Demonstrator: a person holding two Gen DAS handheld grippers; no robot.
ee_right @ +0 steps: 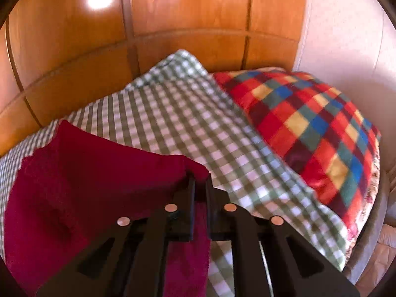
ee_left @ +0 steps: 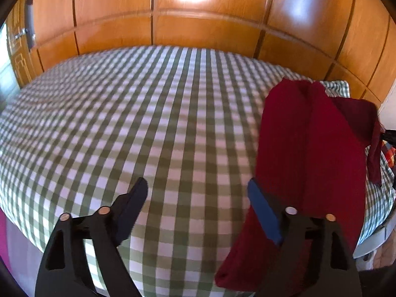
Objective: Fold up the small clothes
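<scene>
The garment (ee_left: 309, 148) lies on the bed (ee_left: 148, 123), toward its right side. A pillow (ee_right: 309, 128) lies right of it. Wooden panelling (ee_left: 198, 24) stands behind the bed.

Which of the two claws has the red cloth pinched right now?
The right claw: its fingers are closed on a fold of the red cloth. The left claw stands open beside the cloth.
</scene>
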